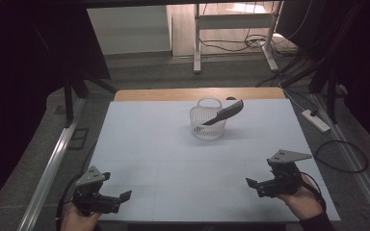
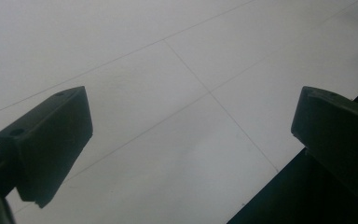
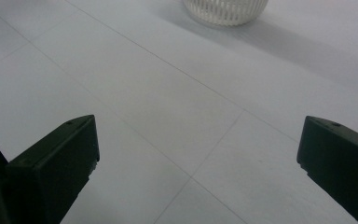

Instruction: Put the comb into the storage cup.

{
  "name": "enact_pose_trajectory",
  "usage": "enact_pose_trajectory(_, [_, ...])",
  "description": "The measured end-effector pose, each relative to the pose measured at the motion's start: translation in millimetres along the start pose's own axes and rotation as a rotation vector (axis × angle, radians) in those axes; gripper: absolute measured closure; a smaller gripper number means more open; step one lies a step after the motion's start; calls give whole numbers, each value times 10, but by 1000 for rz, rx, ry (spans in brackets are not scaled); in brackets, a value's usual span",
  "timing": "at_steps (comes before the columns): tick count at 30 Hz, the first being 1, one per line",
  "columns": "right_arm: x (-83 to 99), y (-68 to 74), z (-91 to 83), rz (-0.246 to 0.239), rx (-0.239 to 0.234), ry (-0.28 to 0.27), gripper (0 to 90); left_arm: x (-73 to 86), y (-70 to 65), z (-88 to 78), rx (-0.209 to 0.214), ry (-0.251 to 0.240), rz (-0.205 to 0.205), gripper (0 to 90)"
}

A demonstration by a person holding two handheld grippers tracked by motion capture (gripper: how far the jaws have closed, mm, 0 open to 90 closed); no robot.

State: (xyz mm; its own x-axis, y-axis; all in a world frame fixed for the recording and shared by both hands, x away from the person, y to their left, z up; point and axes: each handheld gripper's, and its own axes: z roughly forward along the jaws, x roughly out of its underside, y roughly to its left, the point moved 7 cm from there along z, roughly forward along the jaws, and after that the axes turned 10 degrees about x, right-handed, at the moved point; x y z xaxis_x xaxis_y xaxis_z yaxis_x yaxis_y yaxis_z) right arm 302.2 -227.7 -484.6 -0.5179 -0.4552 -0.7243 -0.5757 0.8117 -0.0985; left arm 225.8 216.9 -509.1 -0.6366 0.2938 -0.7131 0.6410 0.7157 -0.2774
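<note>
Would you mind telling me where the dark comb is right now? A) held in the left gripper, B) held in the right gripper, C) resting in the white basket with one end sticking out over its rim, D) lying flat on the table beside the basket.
C: in the high view the comb leans in the basket, its upper end past the rim, while both grippers sit open near the table's front edge.

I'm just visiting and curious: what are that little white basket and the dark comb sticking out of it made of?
The basket looks like white moulded plastic, going by its thin upright slats with light showing through and its smooth rim and handle loop. The comb seems to be dark, matt plastic with fine, even teeth, though hard rubber can't be ruled out. It leans on the basket's rim, one end inside.
</note>
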Motion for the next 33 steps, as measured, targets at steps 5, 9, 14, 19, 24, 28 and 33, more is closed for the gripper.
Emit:
enact_pose_trajectory(5, [43, -17, -35, 3, 12, 2, 0, 0, 1, -2, 4, -2, -3, 0])
enact_pose_trajectory(9, [75, -27, -56, 7, 16, 6, 0, 0, 0, -3, 5, -3, -3, 0])
enact_pose_trajectory(14, [116, -47, -82, 15, 22, 12, 0, 0, 1, -3, 6, -4, -5, 0])
enact_pose_trajectory(19, [150, -67, -105, 25, 27, 13, 0, -1, 0, -2, 7, -6, -7, 0])
enact_pose_trajectory(24, [186, -87, -135, 28, 34, 15, 0, 0, 3, -5, 7, -5, -5, 0])
enact_pose_trajectory(28, [217, -116, -159, 32, 47, 15, 0, 0, 3, -5, 8, -5, -5, 0])
enact_pose_trajectory(33, [260, -154, -190, 37, 60, 18, 0, 0, 4, -5, 7, -6, -6, 0])
